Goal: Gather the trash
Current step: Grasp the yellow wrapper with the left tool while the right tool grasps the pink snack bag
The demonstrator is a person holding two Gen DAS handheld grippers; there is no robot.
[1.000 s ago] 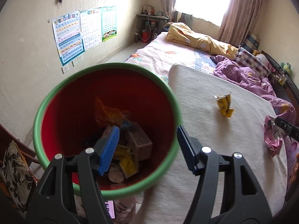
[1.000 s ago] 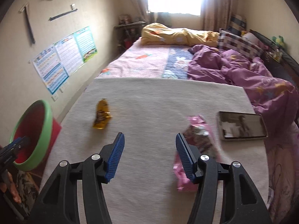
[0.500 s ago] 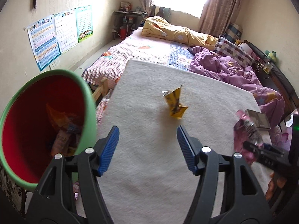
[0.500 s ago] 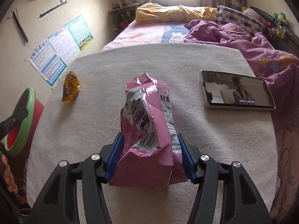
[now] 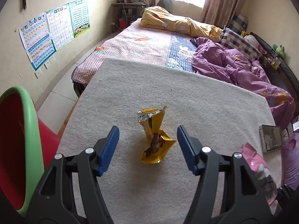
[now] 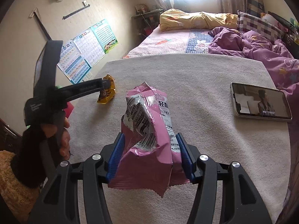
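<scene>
A crumpled yellow snack wrapper (image 5: 154,137) stands on the beige blanket (image 5: 186,97); it also shows in the right wrist view (image 6: 107,95). My left gripper (image 5: 146,149) is open, its blue pads either side of the wrapper and just short of it. My right gripper (image 6: 150,155) is shut on a pink snack bag (image 6: 149,130) and holds it above the blanket; the bag also shows in the left wrist view (image 5: 258,169). The red bin with a green rim (image 5: 22,140) is at the far left.
A phone (image 6: 260,102) with a lit screen lies on the blanket at the right. A purple duvet (image 5: 239,69) and a yellow quilt (image 5: 177,22) lie on the bed behind. Posters (image 5: 54,29) hang on the left wall.
My left gripper swung from over the bin to the yellow wrapper, still open. My right gripper closed on the pink bag and lifted it off the blanket.
</scene>
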